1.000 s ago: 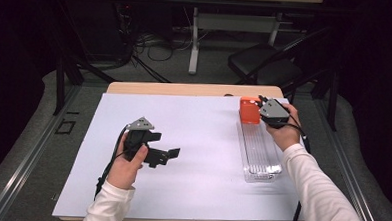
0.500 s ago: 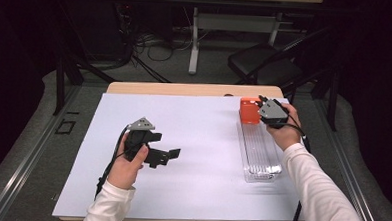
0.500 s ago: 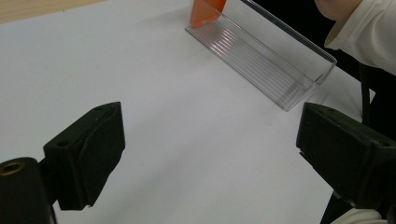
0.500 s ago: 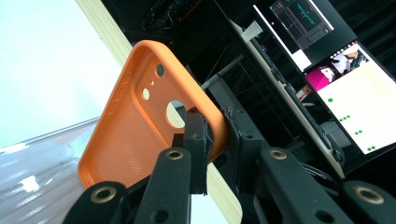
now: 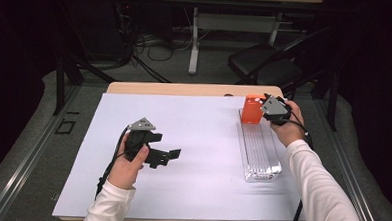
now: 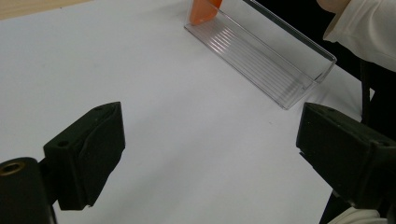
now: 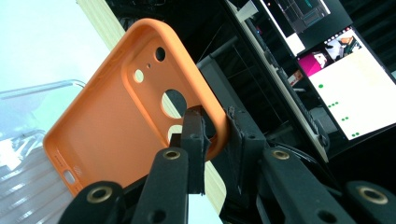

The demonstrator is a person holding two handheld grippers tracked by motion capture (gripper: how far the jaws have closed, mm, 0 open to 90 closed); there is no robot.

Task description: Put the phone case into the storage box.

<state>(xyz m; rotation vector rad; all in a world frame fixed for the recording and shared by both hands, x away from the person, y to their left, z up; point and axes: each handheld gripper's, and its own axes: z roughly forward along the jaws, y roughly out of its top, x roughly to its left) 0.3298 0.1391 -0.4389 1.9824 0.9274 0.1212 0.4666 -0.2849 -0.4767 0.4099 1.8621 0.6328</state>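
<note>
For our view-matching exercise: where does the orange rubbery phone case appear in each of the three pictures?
High view: orange rubbery phone case upper right, at the far end of the clear ribbed plastic tray.
Left gripper view: top centre, at the tray's end.
Right gripper view: centre, edge pinched.
Shared landmark: the tray.

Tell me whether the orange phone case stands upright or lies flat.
Upright: the orange phone case stands on end in the clear tray, with the right claw pinching its edge.

The orange phone case has round camera holes and a soft rim. It stands tilted at the far end of the clear ribbed plastic tray, which lies on the white surface.
</note>
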